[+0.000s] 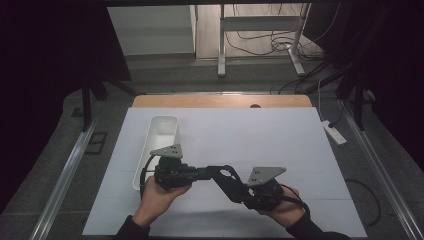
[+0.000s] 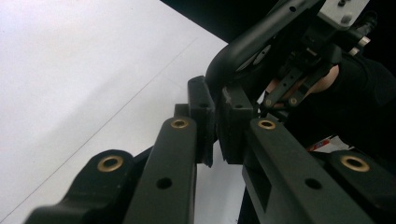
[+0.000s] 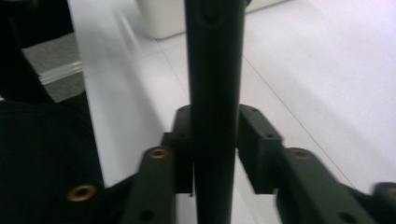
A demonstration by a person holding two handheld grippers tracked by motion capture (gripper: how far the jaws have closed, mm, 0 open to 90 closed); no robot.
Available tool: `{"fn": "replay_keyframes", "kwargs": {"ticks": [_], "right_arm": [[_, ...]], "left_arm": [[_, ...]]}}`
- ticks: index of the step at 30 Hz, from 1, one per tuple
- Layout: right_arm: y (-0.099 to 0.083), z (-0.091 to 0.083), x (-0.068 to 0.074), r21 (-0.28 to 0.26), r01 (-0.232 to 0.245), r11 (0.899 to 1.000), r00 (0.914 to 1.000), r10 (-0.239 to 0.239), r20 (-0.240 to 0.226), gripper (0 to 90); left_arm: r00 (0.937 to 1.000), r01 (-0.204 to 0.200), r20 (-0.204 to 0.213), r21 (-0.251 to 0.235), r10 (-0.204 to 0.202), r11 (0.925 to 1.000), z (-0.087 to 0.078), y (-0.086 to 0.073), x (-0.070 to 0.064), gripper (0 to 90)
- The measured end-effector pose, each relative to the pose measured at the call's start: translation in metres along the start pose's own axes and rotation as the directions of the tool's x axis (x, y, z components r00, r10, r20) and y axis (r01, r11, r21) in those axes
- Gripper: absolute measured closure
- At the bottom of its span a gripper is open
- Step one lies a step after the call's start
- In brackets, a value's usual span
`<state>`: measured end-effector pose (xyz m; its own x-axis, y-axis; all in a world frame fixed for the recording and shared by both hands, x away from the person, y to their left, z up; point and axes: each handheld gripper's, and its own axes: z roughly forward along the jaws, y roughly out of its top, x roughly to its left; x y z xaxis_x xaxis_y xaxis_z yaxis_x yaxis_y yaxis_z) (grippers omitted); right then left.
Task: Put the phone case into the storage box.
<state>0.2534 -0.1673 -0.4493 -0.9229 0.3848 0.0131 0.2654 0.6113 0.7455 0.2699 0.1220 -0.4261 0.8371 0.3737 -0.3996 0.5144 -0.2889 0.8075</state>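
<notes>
Left gripper [image 1: 202, 173]: matte black body, grey three-cornered plate on top with small dark screw holes, black cable looping off its side. Right gripper [image 1: 235, 187]: same black build, same grey plate with holes, black cable trailing past the wrist. In both gripper views the jaws are flat black bars with brass-coloured rivets and plain drilled holes; blocky black pads at the ends. Person wears dark long sleeves [image 1: 131, 231] on both forearms.

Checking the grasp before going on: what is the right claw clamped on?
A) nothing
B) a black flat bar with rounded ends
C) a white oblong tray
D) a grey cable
B: in the right gripper view, the right claw pinches the black flat bar with rounded ends between both pads.
</notes>
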Motion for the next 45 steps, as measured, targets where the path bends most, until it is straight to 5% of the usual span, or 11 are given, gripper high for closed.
{"fn": "replay_keyframes", "kwargs": {"ticks": [8,21,34,45], "right_arm": [[-0.001,-0.002,-0.001,-0.002,-0.023,1.0,0.9992,0.023,0.032,48.0],[-0.011,-0.016,-0.007,0.034,-0.071,0.997,0.9958,0.069,0.06,31.2],[-0.027,-0.028,-0.018,0.048,-0.122,0.991,0.9845,0.114,0.133,9.3],[-0.041,-0.04,-0.021,0.062,-0.15,0.987,0.9778,0.139,0.157,3.4]], "left_arm": [[0.9959,-0.026,-0.086,0.013,0.027,0.9996,-0.004,0.007,-0.003,84.8],[0.9848,-0.014,-0.173,0.034,0.019,0.9993,-0.022,0.01,0.007,84.7],[0.9743,0.002,-0.225,0.053,0.01,0.9986,-0.039,0.018,0.014,84.7],[0.9702,0.022,-0.242,0.074,-0.003,0.997,-0.052,0.026,0.021,84.6]]}}
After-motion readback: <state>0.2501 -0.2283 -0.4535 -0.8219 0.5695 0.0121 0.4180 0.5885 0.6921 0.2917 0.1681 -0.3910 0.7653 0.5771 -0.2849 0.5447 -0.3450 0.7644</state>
